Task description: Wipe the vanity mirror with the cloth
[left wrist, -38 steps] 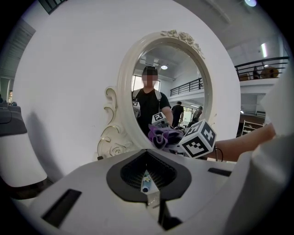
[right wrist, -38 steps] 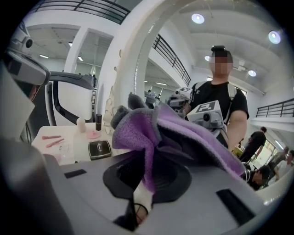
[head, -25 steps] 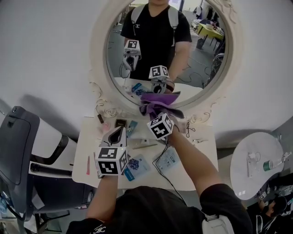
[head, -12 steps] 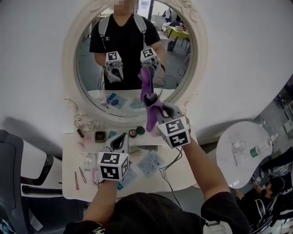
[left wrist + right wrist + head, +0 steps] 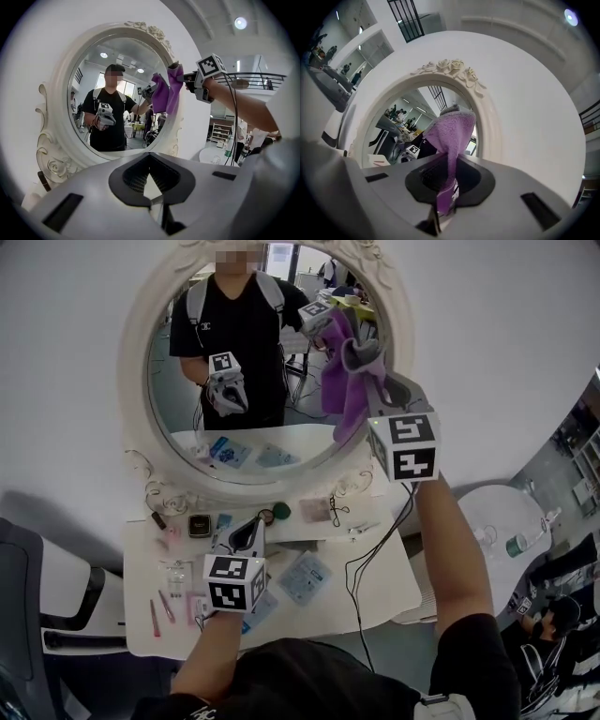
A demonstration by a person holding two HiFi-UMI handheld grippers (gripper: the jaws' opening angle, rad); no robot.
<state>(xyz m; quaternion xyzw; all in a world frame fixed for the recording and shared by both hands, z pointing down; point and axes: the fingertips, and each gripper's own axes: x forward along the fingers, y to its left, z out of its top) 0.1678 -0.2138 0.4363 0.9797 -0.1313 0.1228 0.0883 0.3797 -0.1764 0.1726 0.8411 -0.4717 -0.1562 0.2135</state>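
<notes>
- The right gripper (image 5: 375, 381) is raised at full reach, with its jaws clamped on the purple cloth (image 5: 345, 390). A narrow tail of fabric is pinched between them, and the rest bunches out ahead as a pad.
- The cloth sits at the upper right of the mirror (image 5: 178, 381), just inside the white carved frame (image 5: 141, 456). In the left gripper view the cloth (image 5: 174, 89) meets its own reflection, so it looks to be touching the glass. I cannot tell how firmly.
- Gripping the cloth by one end lets the loose bulk lead, so the fabric meets the glass and the hard jaws do not. In the right gripper view the cloth (image 5: 452, 136) rises out of the jaws and covers the glass beside the rim.
- The left gripper (image 5: 248, 526) hangs low over the table (image 5: 375, 587), well apart from the mirror. Its jaws are closed together with nothing between them. It seems to have no part in this step, and held low it is clear of the wiping arm.
- Packets (image 5: 305, 576) and a cable (image 5: 349, 570) lie on the table below the mirror, out of the cloth's path.
- A start at the top edge would suit working downward, with most of the glass probably left to cover.
- The carved frame could snag the fabric, and so thin a pinch might let the cloth slip under pressure.
</notes>
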